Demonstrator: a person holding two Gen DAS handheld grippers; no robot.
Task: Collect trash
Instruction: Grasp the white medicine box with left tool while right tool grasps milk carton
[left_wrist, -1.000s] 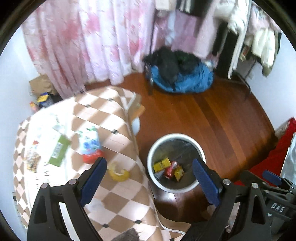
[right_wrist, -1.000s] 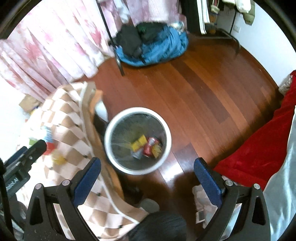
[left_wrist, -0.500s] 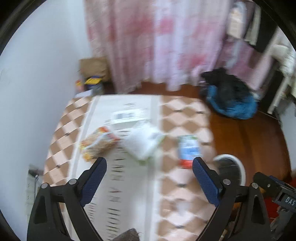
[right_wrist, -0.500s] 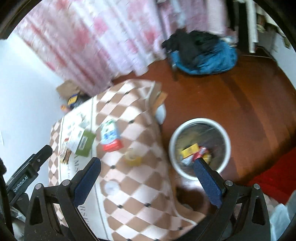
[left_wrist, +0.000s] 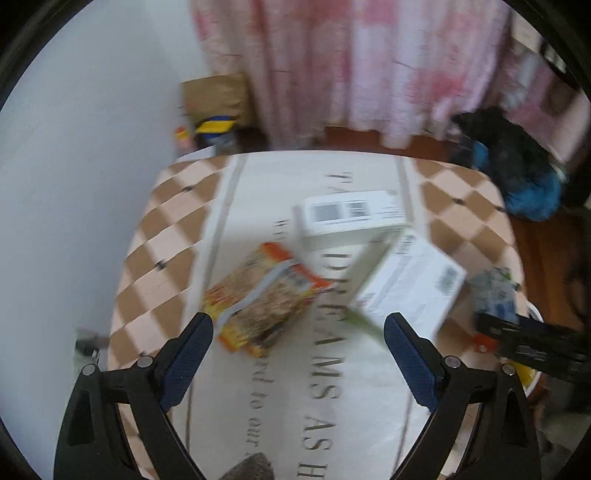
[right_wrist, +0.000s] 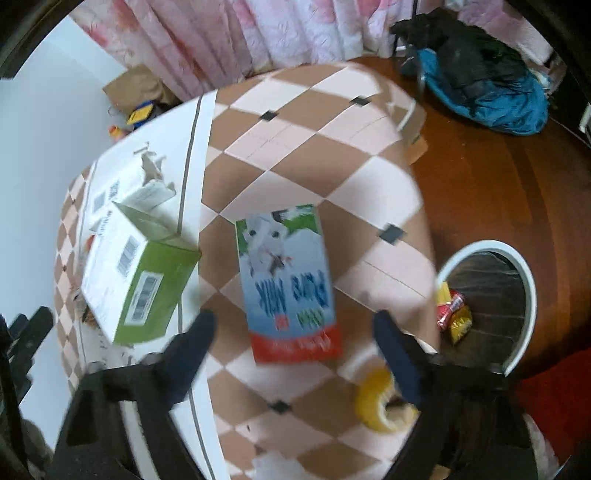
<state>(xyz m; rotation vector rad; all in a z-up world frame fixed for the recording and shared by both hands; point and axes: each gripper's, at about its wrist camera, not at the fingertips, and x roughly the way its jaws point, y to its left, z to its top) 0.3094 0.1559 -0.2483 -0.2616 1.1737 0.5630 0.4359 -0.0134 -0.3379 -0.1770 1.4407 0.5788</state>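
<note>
Stock on your worktop (right_wrist: 314, 122), still to clear: one milk carton (right_wrist: 290, 284) lying flat on the checked cloth; one green-and-white box (right_wrist: 136, 284) beside it; one white box (left_wrist: 351, 218) behind that; one orange snack packet (left_wrist: 266, 295); one yellow piece (right_wrist: 376, 398) near the edge. Already binned: a few wrappers (right_wrist: 452, 310) at the bottom of the white bin (right_wrist: 528, 280) on the floor just off the worktop. Your right claw (right_wrist: 291, 328) hangs over the carton's red end, jaws closing, pads not yet on it, nothing gripped. Your left claw (left_wrist: 298, 338) stands released and empty above the snack packet. By my estimate the collection is well short of half done; five items remain.
</note>
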